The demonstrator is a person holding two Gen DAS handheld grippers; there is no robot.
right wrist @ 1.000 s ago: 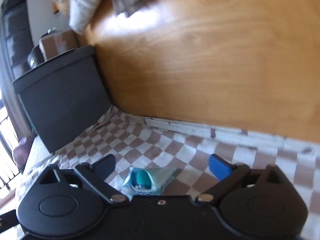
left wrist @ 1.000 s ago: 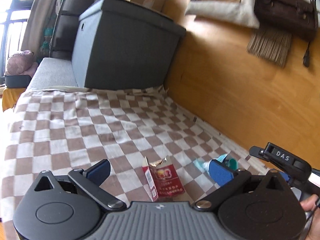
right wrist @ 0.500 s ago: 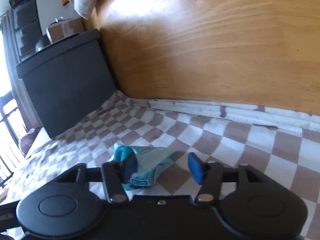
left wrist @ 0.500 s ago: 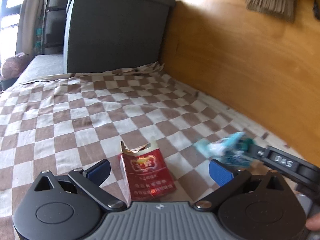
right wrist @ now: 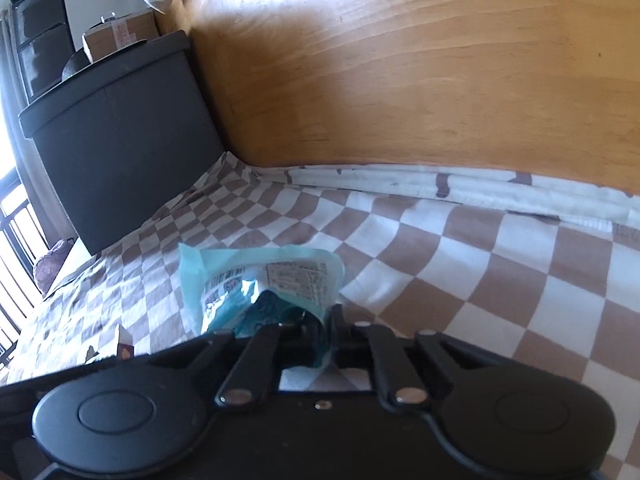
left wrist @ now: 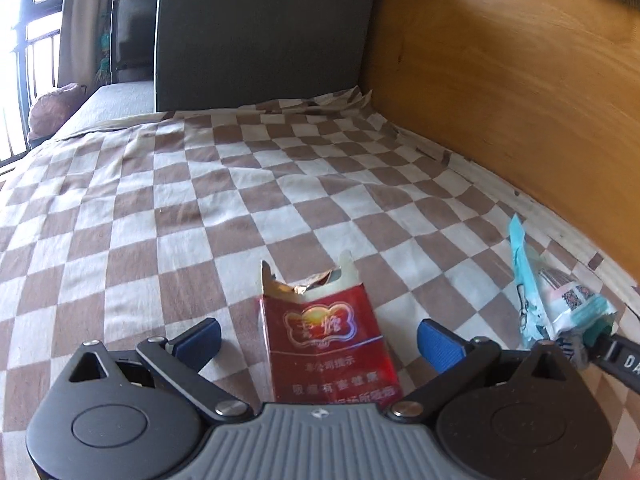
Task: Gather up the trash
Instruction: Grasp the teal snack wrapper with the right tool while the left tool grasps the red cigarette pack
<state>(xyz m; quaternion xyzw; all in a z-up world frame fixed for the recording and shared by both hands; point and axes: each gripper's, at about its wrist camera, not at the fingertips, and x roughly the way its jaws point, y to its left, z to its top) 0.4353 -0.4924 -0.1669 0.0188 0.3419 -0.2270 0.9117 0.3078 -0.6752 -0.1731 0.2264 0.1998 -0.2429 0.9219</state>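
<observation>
— What is held?
— A teal wrapper is pinched in the right gripper, jaws nearly shut, for collection.
— And left?
— A red pack is framed between the left gripper's wide jaws on the near checked sheet, not yet gripped.

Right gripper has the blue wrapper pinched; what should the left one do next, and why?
Probably close the left gripper on the red cigarette pack. Its blue fingers stand wide open on either side of the torn pack, which lies flat on the checkered sheet. The right gripper is shut on the blue wrapper, so that piece looks secured.
</observation>
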